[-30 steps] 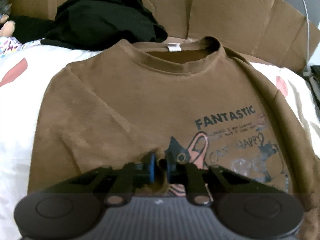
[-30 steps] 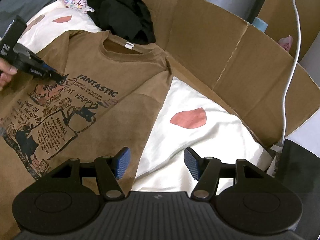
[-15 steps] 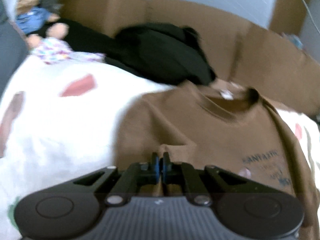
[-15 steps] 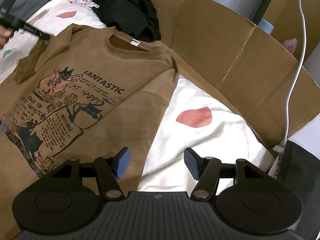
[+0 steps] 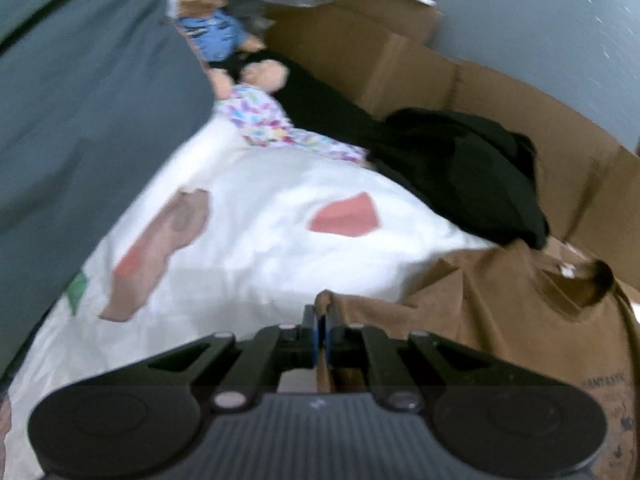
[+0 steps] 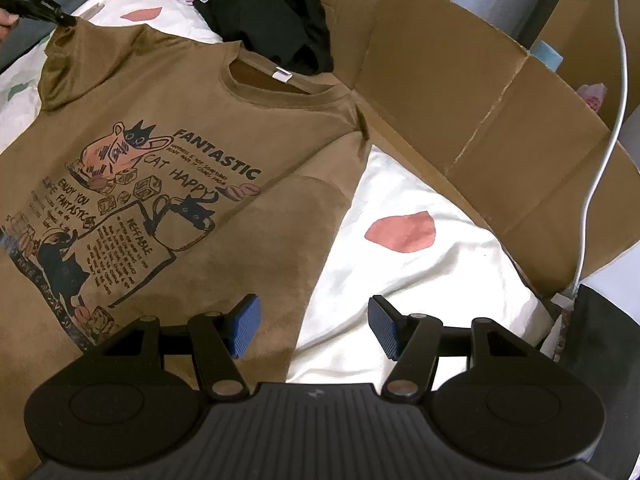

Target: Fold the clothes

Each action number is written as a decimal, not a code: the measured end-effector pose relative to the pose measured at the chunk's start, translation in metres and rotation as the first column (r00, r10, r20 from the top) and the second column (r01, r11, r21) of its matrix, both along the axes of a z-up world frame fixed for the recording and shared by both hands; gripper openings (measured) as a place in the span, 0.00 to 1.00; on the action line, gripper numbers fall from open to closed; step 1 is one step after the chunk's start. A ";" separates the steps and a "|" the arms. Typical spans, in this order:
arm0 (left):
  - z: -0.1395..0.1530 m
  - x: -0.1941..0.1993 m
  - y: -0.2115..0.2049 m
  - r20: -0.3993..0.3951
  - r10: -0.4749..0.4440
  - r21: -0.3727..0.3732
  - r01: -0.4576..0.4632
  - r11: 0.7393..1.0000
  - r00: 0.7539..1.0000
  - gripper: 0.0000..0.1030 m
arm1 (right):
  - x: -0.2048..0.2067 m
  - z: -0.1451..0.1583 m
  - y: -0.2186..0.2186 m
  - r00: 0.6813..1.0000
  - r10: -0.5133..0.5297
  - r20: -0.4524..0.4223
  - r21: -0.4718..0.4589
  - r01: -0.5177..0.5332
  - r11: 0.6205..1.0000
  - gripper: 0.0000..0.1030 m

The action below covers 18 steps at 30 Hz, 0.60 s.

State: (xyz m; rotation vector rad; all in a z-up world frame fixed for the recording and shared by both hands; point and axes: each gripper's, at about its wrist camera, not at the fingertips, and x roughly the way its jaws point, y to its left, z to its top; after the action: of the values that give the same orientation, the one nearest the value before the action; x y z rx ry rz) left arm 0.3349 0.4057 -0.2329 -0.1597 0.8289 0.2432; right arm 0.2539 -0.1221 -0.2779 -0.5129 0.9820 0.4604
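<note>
A brown T-shirt [image 6: 224,152] with a cat print and the word FANTASTIC lies front up on a white sheet [image 6: 420,280]. My left gripper [image 5: 320,320] is shut on the end of its sleeve [image 5: 352,312], holding the cloth lifted and stretched out over the sheet [image 5: 260,256]. In the right wrist view that same gripper [image 6: 66,20] pinches the sleeve tip at the upper left. My right gripper [image 6: 314,326] stands open above the shirt's lower right edge, one finger over the cloth, the other over the sheet, nothing between them.
A black garment [image 6: 276,16] is heaped behind the collar against a cardboard wall [image 6: 480,92]. A doll [image 5: 224,36] and patterned cloth [image 5: 264,120] lie at the far corner. Grey fabric [image 5: 80,140] borders the left side. A white cable [image 6: 612,92] hangs at the right.
My left gripper shut on the sleeve and pulled it out to the left and upward, unfolding it from the shirt's front. The right gripper has stayed where it was, open.
</note>
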 end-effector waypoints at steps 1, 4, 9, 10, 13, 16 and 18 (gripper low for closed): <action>-0.001 0.000 0.007 -0.002 0.013 0.005 -0.013 1.000 1.000 0.03 | 0.001 -0.001 0.002 1.000 0.001 -0.002 -0.001 -0.001 1.000 0.62; -0.003 -0.003 0.024 -0.003 0.039 0.007 -0.039 0.999 0.999 0.03 | 0.002 -0.004 0.008 1.000 0.006 -0.010 -0.005 -0.006 1.000 0.62; -0.011 -0.008 0.043 -0.009 0.075 0.008 -0.075 0.997 0.997 0.03 | 0.002 -0.009 0.015 1.000 0.020 -0.015 -0.009 -0.020 1.000 0.62; -0.012 -0.008 0.048 -0.009 0.085 0.010 -0.085 0.996 0.996 0.03 | 0.003 -0.010 0.015 1.000 0.020 -0.016 -0.009 -0.020 1.000 0.62; -0.016 -0.009 0.057 -0.003 0.113 0.012 -0.113 0.994 0.994 0.03 | 0.005 -0.013 0.016 1.000 0.016 -0.024 -0.012 -0.016 1.000 0.62; -0.022 -0.008 0.062 -0.013 0.122 0.015 -0.121 0.992 0.993 0.03 | 0.008 -0.016 0.017 0.999 0.012 -0.033 -0.013 -0.013 1.000 0.63; -0.025 -0.007 0.065 -0.012 0.132 0.004 -0.132 0.991 0.991 0.03 | 0.009 -0.018 0.019 0.999 0.014 -0.035 -0.015 -0.014 1.000 0.62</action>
State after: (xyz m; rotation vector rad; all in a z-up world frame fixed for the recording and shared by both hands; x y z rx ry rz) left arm 0.3275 0.4703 -0.2578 -0.2103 0.8307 0.3703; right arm 0.2631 -0.1030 -0.2954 -0.5275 1.0170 0.4760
